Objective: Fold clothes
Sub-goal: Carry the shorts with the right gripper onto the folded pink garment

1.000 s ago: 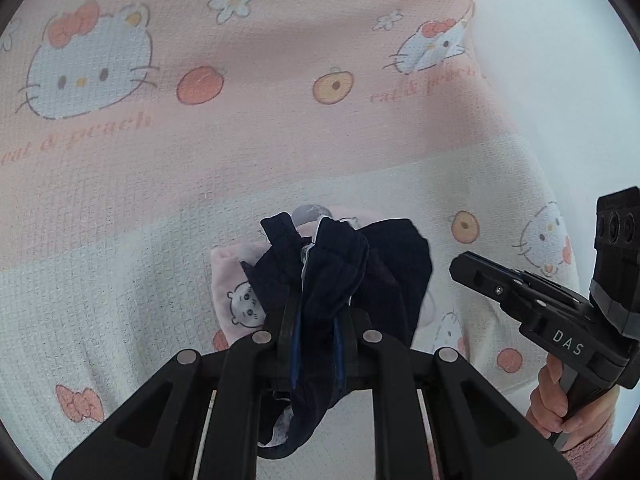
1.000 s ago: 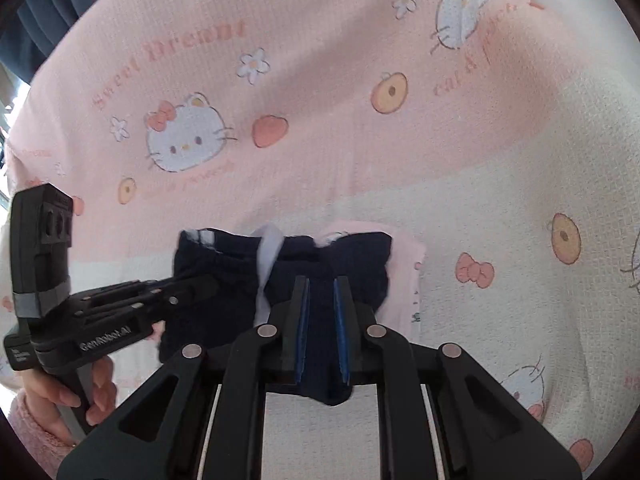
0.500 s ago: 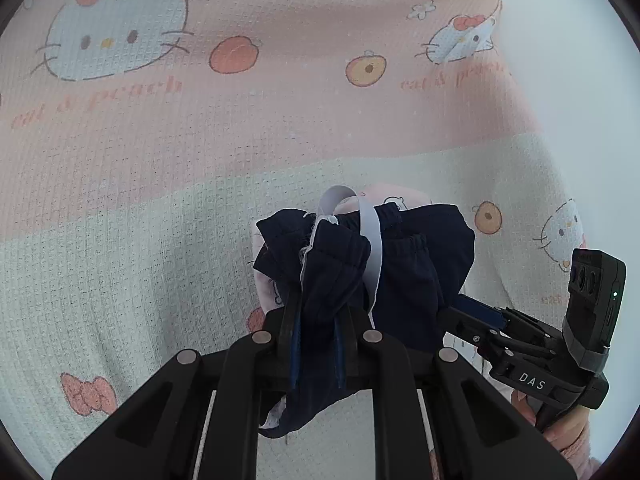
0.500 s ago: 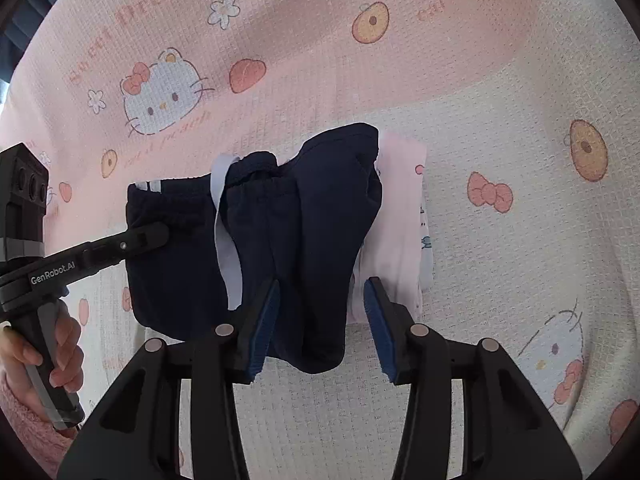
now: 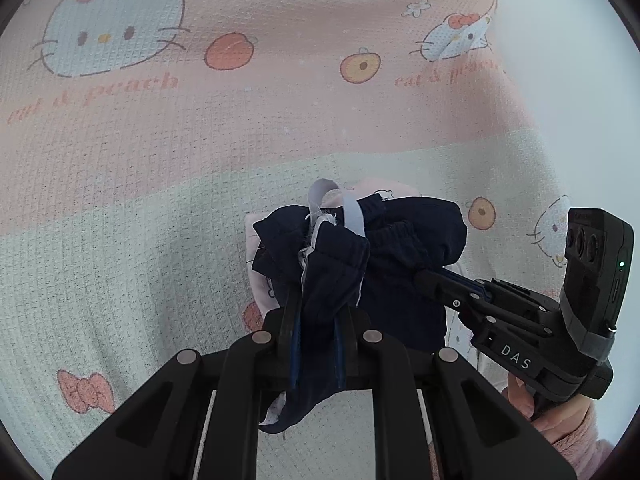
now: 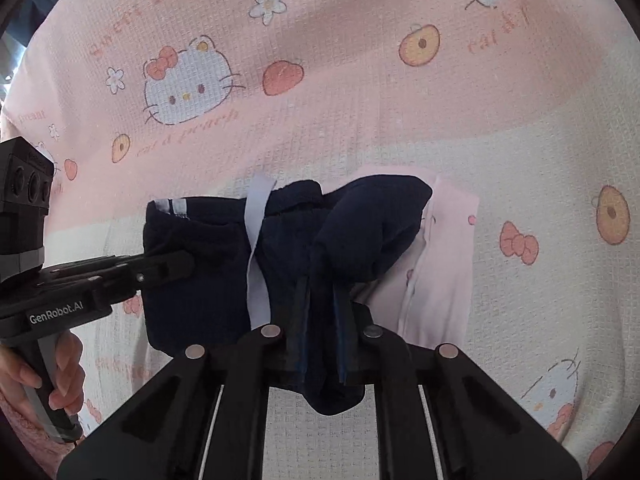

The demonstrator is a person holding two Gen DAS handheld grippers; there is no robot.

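Navy shorts [image 6: 208, 264] are hanging bunched above the pink cartoon-cat blanket [image 5: 168, 152], partly covering a pale pink garment [image 6: 440, 264] that is lying just beneath them. Both tools are reaching in level, side by side. The left gripper [image 5: 316, 320] is pinching one gathered edge, its jaws closed tight on the cloth; the right gripper [image 6: 322, 316] is clamping another fold likewise. A light ribbon [image 6: 256, 248] is dangling across the fabric.

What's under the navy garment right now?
A pink printed garment lies beneath the navy garment, showing at its right edge; its covered part cannot be seen. Both rest on the cat-print blanket.
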